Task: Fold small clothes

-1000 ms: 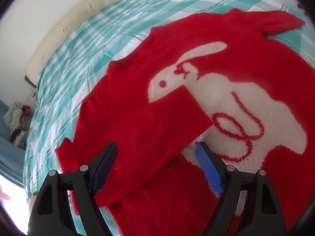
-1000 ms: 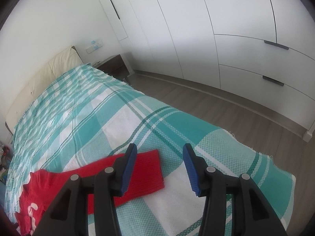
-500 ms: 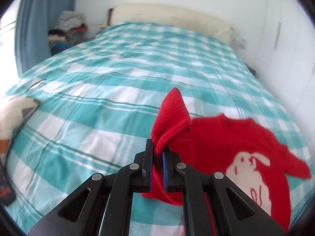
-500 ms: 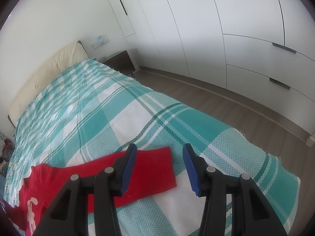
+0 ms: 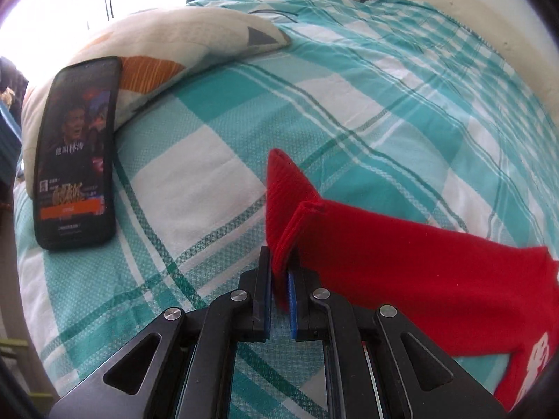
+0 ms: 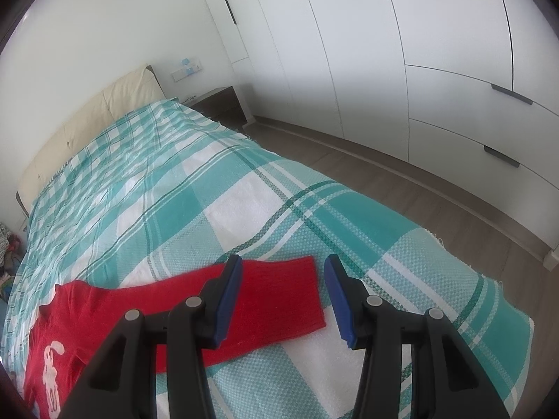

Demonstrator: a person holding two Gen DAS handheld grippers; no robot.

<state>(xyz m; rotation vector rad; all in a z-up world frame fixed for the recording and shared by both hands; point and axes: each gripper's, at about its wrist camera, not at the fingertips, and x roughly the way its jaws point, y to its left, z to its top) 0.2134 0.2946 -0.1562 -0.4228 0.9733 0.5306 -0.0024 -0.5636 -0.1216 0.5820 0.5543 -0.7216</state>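
A small red sweater (image 5: 412,279) with a white rabbit lies on the teal checked bedspread (image 5: 223,181). In the left wrist view my left gripper (image 5: 279,279) is shut on the cuff of one red sleeve (image 5: 283,192), which stands up folded between the blue pads. In the right wrist view my right gripper (image 6: 283,296) is open just above the other sleeve (image 6: 279,300), which lies flat; its cuff end sits between the fingers without touching them. The sweater body (image 6: 66,335) shows at lower left there.
A black phone (image 5: 77,153) with a lit screen leans on a patterned pillow (image 5: 167,42) at the left. The bed's edge (image 6: 464,262) drops to a wooden floor with white wardrobes (image 6: 419,52) beyond. A beige headboard (image 6: 87,129) stands at the far end.
My left gripper shut on the sleeve cuff, then carried it outward across the bed with a strong roll, so the phone and pillow came into view. The right gripper barely moved.
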